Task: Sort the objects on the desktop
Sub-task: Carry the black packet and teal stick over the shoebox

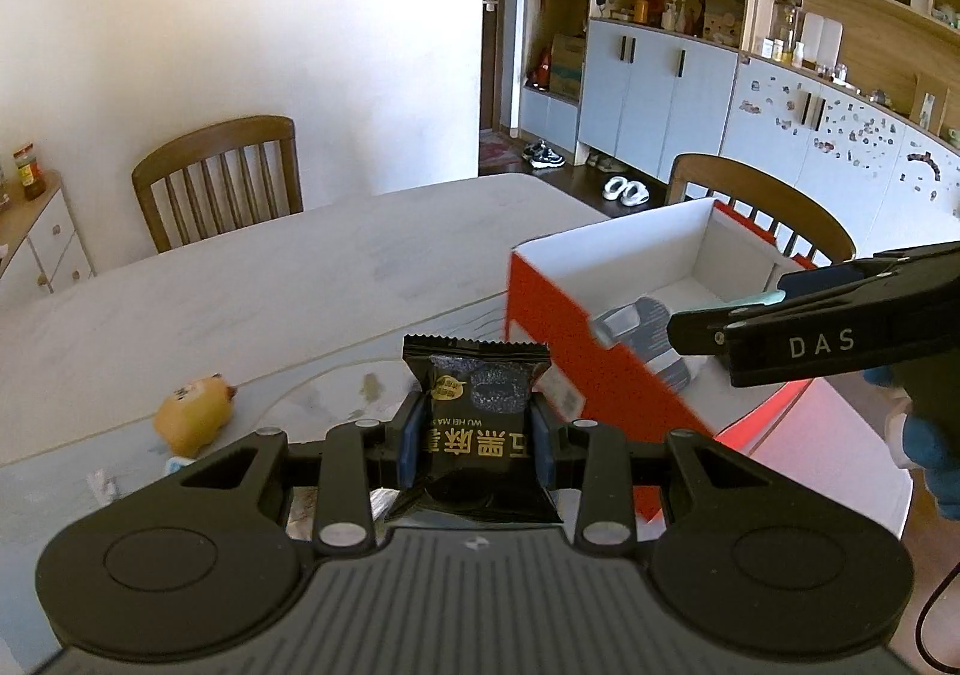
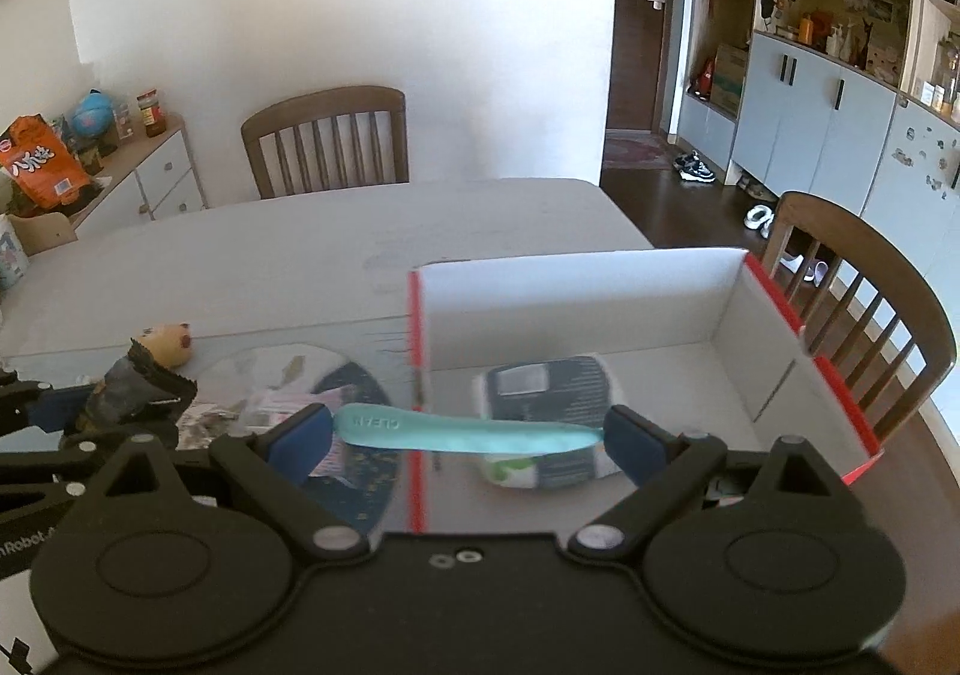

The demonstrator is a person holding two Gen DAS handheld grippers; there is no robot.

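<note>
My left gripper (image 1: 475, 438) is shut on a black snack packet (image 1: 480, 393) with gold lettering, held above the table. It shows at the left edge of the right wrist view, the left gripper (image 2: 66, 411) still holding the packet (image 2: 141, 381). My right gripper (image 2: 468, 438) is shut on a long teal strip (image 2: 420, 429), gripped end to end between the blue pads over the near left wall of a red-and-white box (image 2: 570, 279). A dark pouch (image 2: 552, 387) lies inside the box. In the left wrist view the right gripper (image 1: 708, 327) reaches over the box (image 1: 606, 261).
A yellow animal toy (image 1: 192, 414) lies on the table left of the box, and also shows as the toy (image 2: 168, 342) in the right wrist view. A patterned round mat (image 2: 360, 435) lies under the grippers. Wooden chairs (image 2: 327, 141) (image 2: 864, 303) stand at the far and right sides.
</note>
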